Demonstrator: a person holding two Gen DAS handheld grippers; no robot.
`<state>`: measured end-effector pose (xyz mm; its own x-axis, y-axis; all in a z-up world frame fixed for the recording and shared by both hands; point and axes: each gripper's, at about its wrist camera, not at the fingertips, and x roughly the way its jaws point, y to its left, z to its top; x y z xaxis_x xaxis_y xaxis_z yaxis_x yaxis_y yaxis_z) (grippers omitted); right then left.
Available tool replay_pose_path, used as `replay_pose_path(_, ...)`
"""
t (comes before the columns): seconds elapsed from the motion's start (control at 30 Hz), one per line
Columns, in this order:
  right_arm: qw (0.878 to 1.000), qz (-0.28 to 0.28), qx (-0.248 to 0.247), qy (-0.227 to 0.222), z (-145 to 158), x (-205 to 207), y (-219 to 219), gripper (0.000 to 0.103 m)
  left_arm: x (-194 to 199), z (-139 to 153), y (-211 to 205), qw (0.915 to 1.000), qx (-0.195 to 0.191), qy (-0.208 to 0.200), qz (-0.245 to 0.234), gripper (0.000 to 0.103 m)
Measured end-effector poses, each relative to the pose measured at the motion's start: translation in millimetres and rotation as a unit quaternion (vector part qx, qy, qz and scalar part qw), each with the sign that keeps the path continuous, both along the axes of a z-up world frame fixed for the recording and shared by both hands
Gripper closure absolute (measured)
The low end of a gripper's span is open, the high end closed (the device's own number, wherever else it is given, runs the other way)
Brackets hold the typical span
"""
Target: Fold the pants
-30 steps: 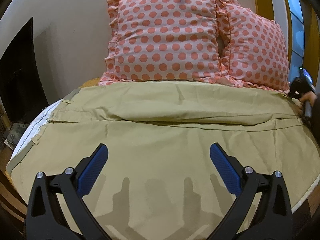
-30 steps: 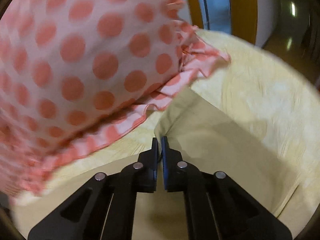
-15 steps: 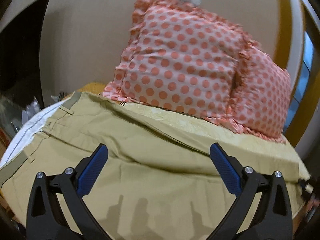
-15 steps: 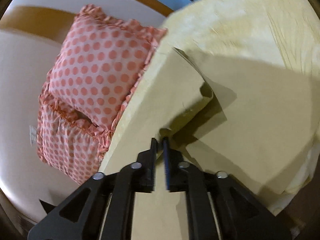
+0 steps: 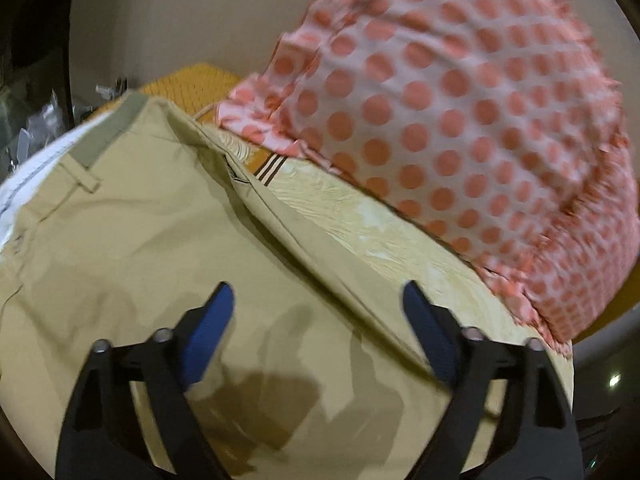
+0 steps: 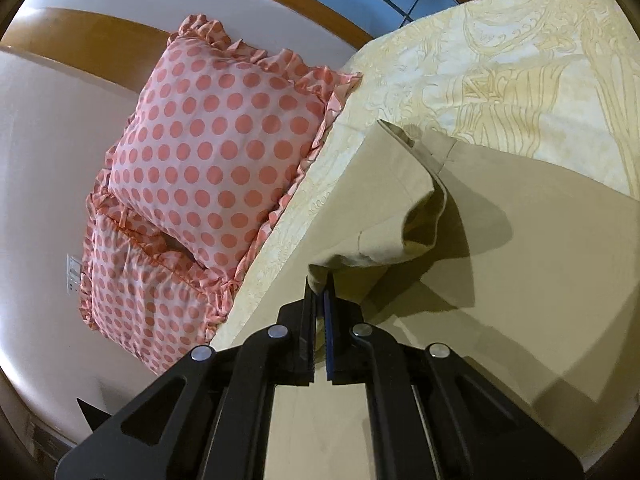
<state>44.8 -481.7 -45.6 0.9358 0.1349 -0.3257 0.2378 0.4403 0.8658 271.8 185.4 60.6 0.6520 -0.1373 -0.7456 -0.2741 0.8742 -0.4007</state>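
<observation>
Left claw [image 5: 318, 306] hovers jaws apart over khaki pants [image 5: 120, 240] spread on bed [image 5: 384, 240], near the waistband now, no longer mid-leg. Right claw [image 6: 319, 300] clamped on pants' hem, lifted higher than before. Fabric looks light, limp, likely to droop; best pinched at hem and waistband.

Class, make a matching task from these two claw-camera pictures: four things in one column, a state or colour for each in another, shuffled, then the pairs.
Things:
1. left claw
2. right claw
3. pillow
4. bed cover

States:
A. pale yellow, line pattern
B. shut on the pants
C. open above khaki cloth
D. pink with coral dots

Pairs: 1-C, 2-B, 3-D, 4-A
</observation>
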Motion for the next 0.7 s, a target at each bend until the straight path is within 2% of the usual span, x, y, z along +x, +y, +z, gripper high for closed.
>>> replay_pose_path(0.07, 1.0, 0.0, 0.0, -0.001, -0.3, 0.9, -0.6, 0.1, 22.4, -14.3, 6.5, 0.9993, -0.005, 0.033, 0.013, 0.033)
replay_pose_path(0.1, 1.0, 0.0, -0.003, -0.002, -0.1, 1.8, -1.2, 0.1, 31.3, -22.0, 9.3, 0.9985, -0.011, 0.051, 0.02, 0.044)
replay_pose_path(0.13, 1.0, 0.0, -0.004, -0.001, 0.0, 2.9, -1.2, 0.1, 36.8, -24.8, 11.2, 0.9983, -0.004, 0.047, 0.034, 0.054)
replay_pose_path(0.17, 1.0, 0.0, -0.006, -0.002, 2.6, 3.9, -0.9, 0.1, 39.2, -23.7, 11.6, 0.9984, 0.005, 0.041, 0.039, 0.09)
replay_pose_path(0.2, 1.0, 0.0, -0.008, -0.005, 5.2, 4.8, -1.9, 0.1, 43.5, -27.4, 13.3, 0.9984, -0.019, 0.049, 0.02, 0.1)
replay_pose_path(0.27, 1.0, 0.001, -0.017, -0.019, 15.1, 2.5, -4.1, 0.1, 32.6, -23.1, 16.9, 0.9982, -0.035, 0.037, 0.031, 0.101)
replay_pose_path(0.3, 0.999, 0.0, -0.022, -0.026, 21.0, -0.9, -4.9, 0.1, 22.6, -15.9, 16.5, 0.999, -0.029, 0.023, 0.027, 0.101)
replay_pose_path(0.37, 0.998, -0.006, -0.038, -0.043, 33.6, -14.0, -6.4, 0.1, -16.9, 7.4, 14.3, 0.9998, -0.009, -0.017, 0.01, 0.101)
replay_pose_path(0.5, 0.997, -0.023, -0.053, -0.047, 37.8, -47.1, -9.7, 0.1, -125.1, 40.6, 21.3, 0.996, -0.025, -0.086, -0.006, 0.1)
replay_pose_path(0.57, 0.998, -0.029, -0.049, -0.038, 27.4, -65.2, -11.2, 0.1, -184.0, 40.5, 21.8, 0.9946, -0.025, -0.101, -0.005, 0.1)
replay_pose_path(0.63, 0.998, -0.035, -0.045, -0.026, 17.7, -79.3, -9.4, 0.1, -235.1, 28.1, 20.1, 0.9951, -0.022, -0.096, 0.006, 0.1)
replay_pose_path(0.7, 0.998, -0.034, -0.049, -0.02, 6.6, -92.6, -8.5, 0.1, -269.6, 9.9, 19.1, 0.9959, -0.03, -0.083, 0.019, 0.1)
